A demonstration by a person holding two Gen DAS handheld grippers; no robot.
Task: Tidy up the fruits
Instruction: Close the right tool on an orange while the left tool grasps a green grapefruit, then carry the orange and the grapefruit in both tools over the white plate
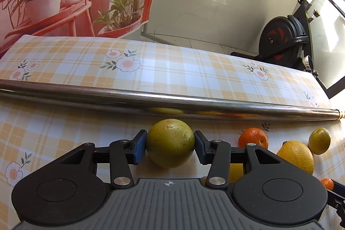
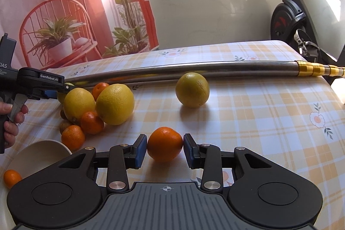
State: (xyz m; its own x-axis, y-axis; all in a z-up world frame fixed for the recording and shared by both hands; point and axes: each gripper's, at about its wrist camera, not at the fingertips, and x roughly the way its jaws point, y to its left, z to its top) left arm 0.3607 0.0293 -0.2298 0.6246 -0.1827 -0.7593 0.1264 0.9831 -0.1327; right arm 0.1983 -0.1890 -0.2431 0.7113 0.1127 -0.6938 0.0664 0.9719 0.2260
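The left gripper (image 1: 170, 143) has its fingers closed against the sides of a yellow-green citrus (image 1: 170, 142) that sits just in front of the long metal pole (image 1: 172, 102), and the right gripper (image 2: 165, 147) has its blue pads pressing a small mandarin (image 2: 165, 143) near the front of the counter (image 2: 258, 113). Both fruits are round and smooth, and each is pinched only at its widest part, so I judge that a slight tilt or a loosened squeeze could let one squirt out and roll. The big one could knock the pole, which lies loose and might roll itself. The rest of the fruit, two large yellow citrus (image 2: 114, 104) and several more mandarins (image 2: 91, 122), is heaped at the left, close to a pale bowl (image 2: 38, 154), and a careless pass could scatter that pile. A lone green-yellow fruit (image 2: 192, 89) stands apart by the pole. The counter wears a glossy yellow plaid cloth with flowers, likely slippery. Behind it hangs a printed backdrop of plants and a red chair (image 2: 56, 21), and an exercise bike (image 2: 291, 21) stands to the right.
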